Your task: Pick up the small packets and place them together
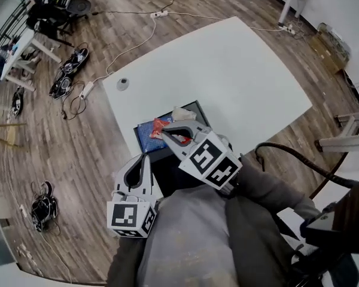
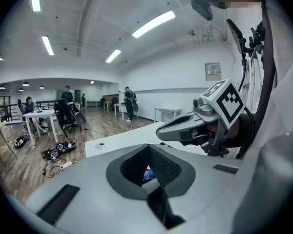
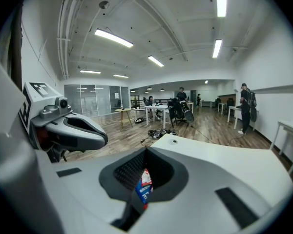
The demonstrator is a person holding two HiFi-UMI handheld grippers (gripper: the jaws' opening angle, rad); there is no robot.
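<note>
In the head view a dark tray (image 1: 198,107) sits at the near edge of the white table (image 1: 239,70), with blue packets (image 1: 147,139) and a pale packet (image 1: 182,113) in it. My right gripper (image 1: 160,133) hovers over the tray's left part, shut on a small red, white and blue packet (image 1: 160,126). The right gripper view shows that packet (image 3: 143,189) pinched between the closed jaws. My left gripper (image 1: 146,158) hangs lower left, off the table's edge, jaws closed with nothing between them. The left gripper view shows a bit of blue through its hollow and the right gripper (image 2: 159,129) ahead.
A round grommet (image 1: 122,84) marks the table's left corner. Cables and a power strip (image 1: 160,14) lie on the wood floor beyond. A black cable (image 1: 287,151) loops at my right. Desks, chairs and people stand far off.
</note>
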